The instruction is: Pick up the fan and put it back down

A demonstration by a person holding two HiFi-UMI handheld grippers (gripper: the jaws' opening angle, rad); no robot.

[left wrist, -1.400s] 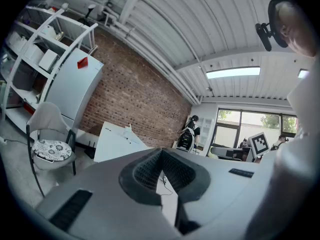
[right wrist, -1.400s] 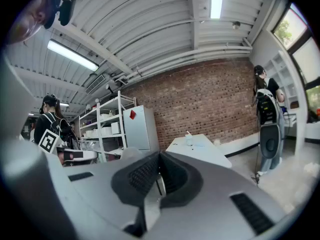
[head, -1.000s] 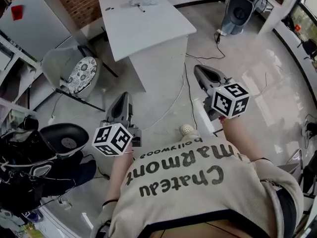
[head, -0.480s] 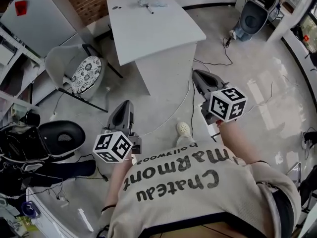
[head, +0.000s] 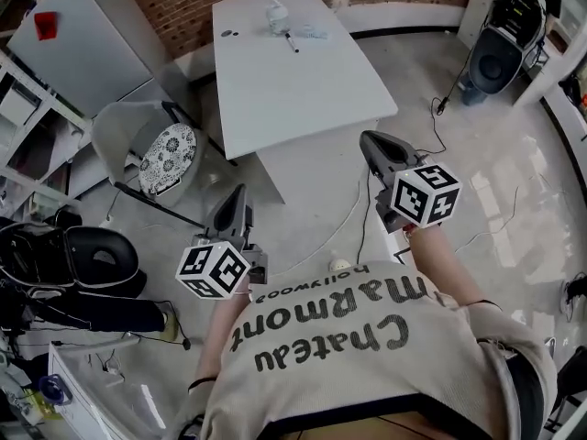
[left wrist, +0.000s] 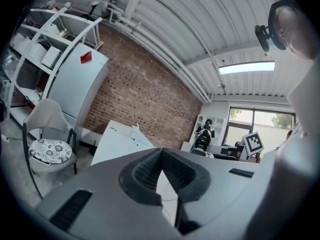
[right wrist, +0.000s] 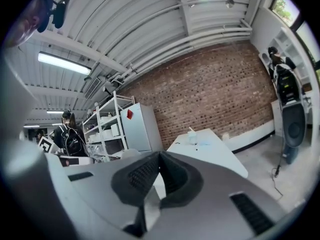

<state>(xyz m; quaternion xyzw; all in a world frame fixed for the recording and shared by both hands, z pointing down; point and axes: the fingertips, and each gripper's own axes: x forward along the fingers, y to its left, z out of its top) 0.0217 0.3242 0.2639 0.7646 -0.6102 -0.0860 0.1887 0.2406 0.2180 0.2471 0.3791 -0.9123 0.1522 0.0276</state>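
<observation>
A small white object [head: 278, 12], too far off to make out but likely the fan, stands at the far end of the white table [head: 303, 90]. It also shows small in the left gripper view [left wrist: 135, 130] and the right gripper view [right wrist: 191, 136]. My left gripper [head: 237, 196] is held over the floor, short of the table's near left corner, with its jaws shut and nothing between them. At the near right corner of the table my right gripper [head: 371, 141] is likewise shut and holds nothing. Both point roughly level towards the table.
A dark pen [head: 291, 42] lies near the white object. A grey chair with a patterned cushion [head: 170, 154] stands left of the table, a grey cabinet [head: 83, 35] behind it. Black seats and bags [head: 83, 259] sit at far left. A black device [head: 500, 58] and cables [head: 454, 99] are at right.
The person has walked towards the table, carrying both grippers forward. The table now lies lower and closer in the head view. Both grippers stayed shut.
</observation>
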